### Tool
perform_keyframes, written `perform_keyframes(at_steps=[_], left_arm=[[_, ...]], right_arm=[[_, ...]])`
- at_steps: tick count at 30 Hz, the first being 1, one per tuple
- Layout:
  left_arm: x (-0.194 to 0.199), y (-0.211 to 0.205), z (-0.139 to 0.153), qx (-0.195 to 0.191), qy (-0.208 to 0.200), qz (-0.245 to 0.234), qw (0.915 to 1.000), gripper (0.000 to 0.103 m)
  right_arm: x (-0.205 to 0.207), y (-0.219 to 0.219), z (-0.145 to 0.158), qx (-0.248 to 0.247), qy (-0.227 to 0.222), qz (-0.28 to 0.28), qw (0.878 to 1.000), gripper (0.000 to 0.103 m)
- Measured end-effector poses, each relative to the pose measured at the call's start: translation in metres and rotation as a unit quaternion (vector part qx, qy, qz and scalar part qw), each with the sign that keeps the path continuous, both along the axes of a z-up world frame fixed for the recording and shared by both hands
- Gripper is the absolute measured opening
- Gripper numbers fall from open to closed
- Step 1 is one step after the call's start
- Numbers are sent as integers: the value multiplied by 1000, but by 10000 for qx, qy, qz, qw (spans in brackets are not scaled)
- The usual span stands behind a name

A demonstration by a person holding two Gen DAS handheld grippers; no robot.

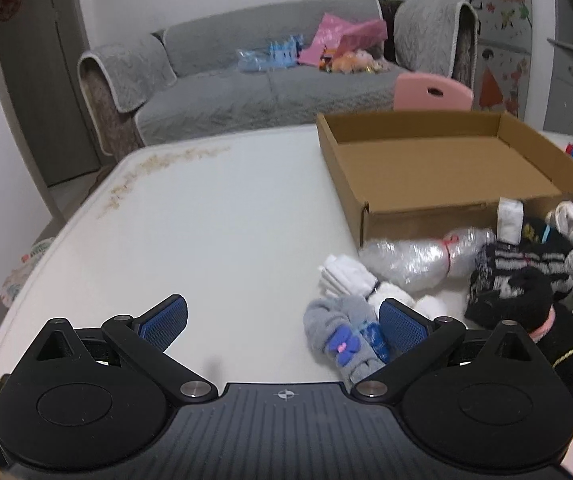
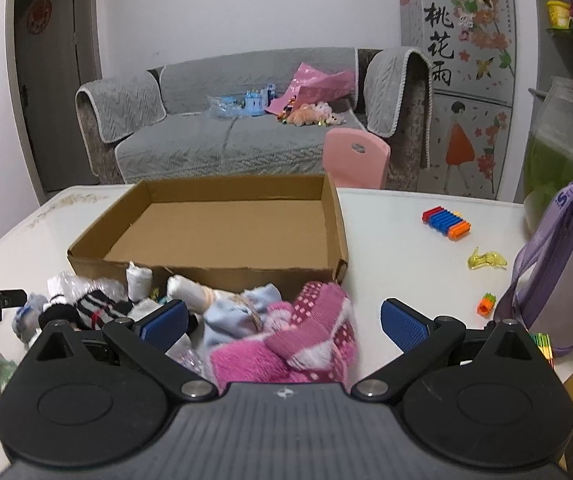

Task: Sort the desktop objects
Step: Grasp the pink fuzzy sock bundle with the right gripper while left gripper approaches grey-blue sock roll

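Observation:
An empty brown cardboard box [image 1: 442, 168] [image 2: 222, 224] lies on the white table [image 1: 206, 220]. In front of it sits a heap of rolled socks. In the left wrist view my left gripper [image 1: 284, 322] is open over bare table; a grey sock with a purple flower [image 1: 340, 332] lies just inside its right finger, with white socks [image 1: 344, 278], a plastic-wrapped bundle [image 1: 426, 258] and black striped socks [image 1: 518, 276] beyond. In the right wrist view my right gripper [image 2: 284, 322] is open above a pink dotted sock [image 2: 306, 332] and a light blue sock [image 2: 238, 312], touching neither.
Right of the box lie a blue-and-orange toy block [image 2: 446, 222], a yellow clear piece [image 2: 486, 260] and a small orange piece [image 2: 486, 304]. A purple bottle [image 2: 566, 276] and a glass jar [image 2: 558, 148] stand at the right. A pink chair [image 2: 356, 158] and grey sofa [image 2: 242, 128] are behind.

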State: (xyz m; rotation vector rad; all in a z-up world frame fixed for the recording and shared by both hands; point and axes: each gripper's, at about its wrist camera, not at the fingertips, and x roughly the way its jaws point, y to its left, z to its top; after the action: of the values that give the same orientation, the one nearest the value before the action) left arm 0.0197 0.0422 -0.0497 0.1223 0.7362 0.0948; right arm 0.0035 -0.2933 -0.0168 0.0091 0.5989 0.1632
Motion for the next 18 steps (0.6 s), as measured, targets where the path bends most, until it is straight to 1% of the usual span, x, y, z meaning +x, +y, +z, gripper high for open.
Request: perform_keyframes(at_steps=[4, 7, 10, 12, 13, 16, 18], left_arm=[[5, -2, -7, -182, 271, -172, 9993, 103], [11, 0, -13, -357, 503, -281, 9977, 103], [19, 5, -21, -570, 789, -297, 9948, 102], [24, 9, -25, -691, 908, -266, 9931, 101], [26, 11, -26, -722, 945, -245, 9926, 101], [25, 12, -26, -626, 823, -190, 9945, 100], [25, 13, -28, -625, 753, -228, 9949, 100]], right_arm=[[0, -3, -6, -44, 110, 69, 9999, 103], [1, -2, -10, -70, 154, 225, 9996, 103], [3, 0, -15, -93, 236, 304, 9992, 103], [5, 1, -19, -116, 309, 334, 9989, 103], [6, 1, -21, -167, 347, 312, 9988, 103], [8, 0, -26, -309, 342, 262, 9986, 103], [9, -3, -28, -245, 298, 282, 9989, 103]])
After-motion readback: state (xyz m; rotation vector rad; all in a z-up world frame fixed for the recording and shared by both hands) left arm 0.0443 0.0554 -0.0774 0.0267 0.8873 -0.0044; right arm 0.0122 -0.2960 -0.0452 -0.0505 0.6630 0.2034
